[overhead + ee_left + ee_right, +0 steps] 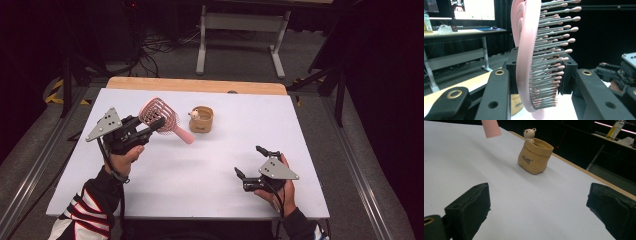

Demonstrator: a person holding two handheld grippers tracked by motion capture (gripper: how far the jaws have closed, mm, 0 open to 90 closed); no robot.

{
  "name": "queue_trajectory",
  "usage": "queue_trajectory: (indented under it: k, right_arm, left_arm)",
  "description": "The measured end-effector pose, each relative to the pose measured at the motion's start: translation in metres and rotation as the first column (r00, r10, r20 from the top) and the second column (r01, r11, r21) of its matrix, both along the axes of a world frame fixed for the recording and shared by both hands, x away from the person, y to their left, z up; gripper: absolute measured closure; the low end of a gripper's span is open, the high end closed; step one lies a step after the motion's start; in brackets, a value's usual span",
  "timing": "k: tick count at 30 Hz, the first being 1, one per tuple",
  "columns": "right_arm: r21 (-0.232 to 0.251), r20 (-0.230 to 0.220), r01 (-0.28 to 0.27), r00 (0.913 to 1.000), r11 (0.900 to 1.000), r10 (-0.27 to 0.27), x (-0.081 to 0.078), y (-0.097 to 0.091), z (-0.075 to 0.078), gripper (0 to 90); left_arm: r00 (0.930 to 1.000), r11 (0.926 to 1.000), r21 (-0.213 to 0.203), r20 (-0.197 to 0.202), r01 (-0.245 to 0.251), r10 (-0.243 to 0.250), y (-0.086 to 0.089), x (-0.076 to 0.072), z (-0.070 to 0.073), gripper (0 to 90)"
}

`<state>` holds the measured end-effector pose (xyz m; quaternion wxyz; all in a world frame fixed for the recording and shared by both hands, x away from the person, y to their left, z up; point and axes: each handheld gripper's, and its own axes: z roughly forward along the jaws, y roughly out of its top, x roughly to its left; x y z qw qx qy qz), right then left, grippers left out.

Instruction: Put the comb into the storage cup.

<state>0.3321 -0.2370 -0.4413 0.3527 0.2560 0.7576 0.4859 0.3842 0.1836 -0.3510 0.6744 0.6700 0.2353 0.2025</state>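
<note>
- Clearly, the left gripper [150, 125] is clenched on the pink hairbrush [161, 116]: in the left gripper view its two black jaws press the brush head [529, 62] from either side, one on the smooth back, the other against the bristle tips.
- Held so, the brush is off the white table [200, 180], its head at the jaws and its handle [183, 134] slanting down toward the tan pouch-shaped cup [201, 119].
- That cup, with a small bear figure [529, 133] at its rim, stands upright near the middle of the far half of the table, just beside the handle's end; whether the two touch I cannot quite tell from above.
- Over on the near right, the right gripper [250, 162] hangs released, jaws wide apart with nothing between them, pointed at the cup from well apart.
- My reading: the carry step is in hand, brush lifted and heading for the cup.
- Next, the handle end probably needs lining up over the cup's mouth, then lowering in; the free gripper could steady the light cup against tipping.
</note>
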Motion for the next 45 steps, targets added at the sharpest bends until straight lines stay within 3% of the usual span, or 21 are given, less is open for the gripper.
queue_trajectory:
  k: [10, 23, 36, 45]
  right_arm:
    - [-0.023, -0.003, 0.004, 1.0, 0.9997, -0.004, -0.002, 0.001, -0.004, 5.7]
    - [-0.012, -0.009, 0.016, 0.9998, 0.9998, -0.016, 0.0, 0.0, -0.005, 6.2]
    - [-0.009, -0.006, 0.012, 0.9999, 0.9999, -0.012, 0.0, -0.001, -0.004, 6.4]
    - [-0.006, -0.01, -0.002, 1.0, 1.0, 0.002, -0.001, 0.001, -0.004, 6.6]
  left_arm:
    - [0.9989, 0.9996, 0.02, 0.045, -0.018, 0.017, -0.008, 0.009, 0.027, 63.6]
    - [0.9974, 0.9995, 0.031, 0.072, -0.007, 0.005, -0.023, 0.022, 0.05, 63.6]
    - [0.9971, 0.9987, 0.052, 0.077, -0.002, -0.002, -0.043, 0.038, 0.058, 63.6]
    - [0.9984, 0.9974, 0.071, 0.056, -0.002, -0.002, -0.06, 0.053, 0.058, 63.6]
